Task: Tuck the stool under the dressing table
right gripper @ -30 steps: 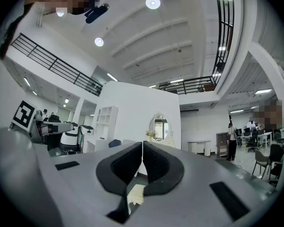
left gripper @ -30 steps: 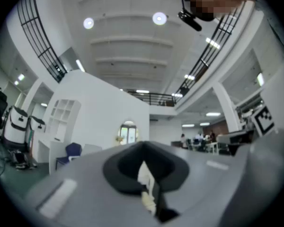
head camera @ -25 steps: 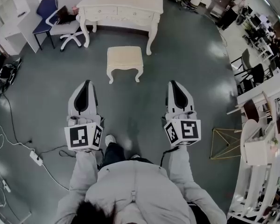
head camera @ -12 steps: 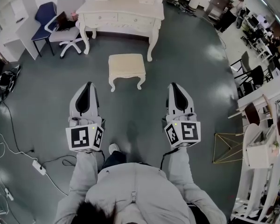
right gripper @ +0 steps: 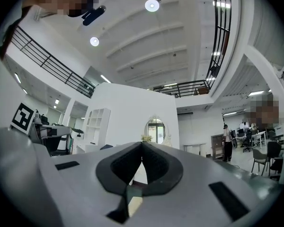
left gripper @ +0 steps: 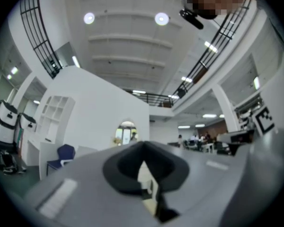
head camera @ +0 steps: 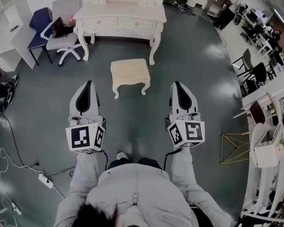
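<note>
Stool [head camera: 129, 74] stands on the floor in front of the dressing table [head camera: 120, 15], apart from it and roughly in line with the opening beneath. Left hand-held gripper [head camera: 88, 84] and right hand-held gripper [head camera: 176, 84] are both clenched on nothing (neither touches the stool). An even push from both on its near edge should slide it in straight.

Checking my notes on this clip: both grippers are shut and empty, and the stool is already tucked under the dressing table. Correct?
Not quite. The head view shows the stool standing out in front of the dressing table, not under it. The left gripper and right gripper are indeed shut and empty.
</note>
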Demonstrator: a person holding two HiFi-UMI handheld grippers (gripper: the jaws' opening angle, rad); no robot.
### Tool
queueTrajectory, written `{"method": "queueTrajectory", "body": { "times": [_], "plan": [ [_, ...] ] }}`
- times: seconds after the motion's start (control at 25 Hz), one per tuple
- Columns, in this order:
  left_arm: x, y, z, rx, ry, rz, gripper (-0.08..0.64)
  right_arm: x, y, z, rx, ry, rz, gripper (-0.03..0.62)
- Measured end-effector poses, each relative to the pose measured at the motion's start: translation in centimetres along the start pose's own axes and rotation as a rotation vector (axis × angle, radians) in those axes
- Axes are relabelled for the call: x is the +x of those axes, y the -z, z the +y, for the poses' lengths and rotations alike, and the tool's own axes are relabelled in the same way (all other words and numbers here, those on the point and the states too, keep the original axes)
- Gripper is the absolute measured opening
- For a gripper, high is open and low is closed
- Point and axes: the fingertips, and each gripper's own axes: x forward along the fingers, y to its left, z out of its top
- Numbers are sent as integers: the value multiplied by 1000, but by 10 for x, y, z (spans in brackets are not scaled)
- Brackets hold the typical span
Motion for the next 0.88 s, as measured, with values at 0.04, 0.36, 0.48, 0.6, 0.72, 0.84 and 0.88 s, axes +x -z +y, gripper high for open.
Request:
{"method": "queueTrajectory", "body": {
  "times": [0.04,0.36,0.48,0.6,0.72,0.84,0.88],
  "plan": [
    [2,1,5,1,5,0,9,3,0,3,-1,5,-1,3],
    [25,11,36,-26,24,11,9,31,6,14,-16,32,28,3],
    [37,16,42,-36,29,12,9,45,7,14,-22,31,34,3],
    [52,21,48,-39,28,12,9,63,11,13,-27,24,34,3],
    [68,28,56,-43,13,11,9,84,16,10,-26,12,33,3],
    [86,32,61,-36,5,12,9,106,20,3,-23,3,28,3],
    [93,33,63,-32,2,12,9,114,21,1,-22,-1,26,3]
  ]
}}
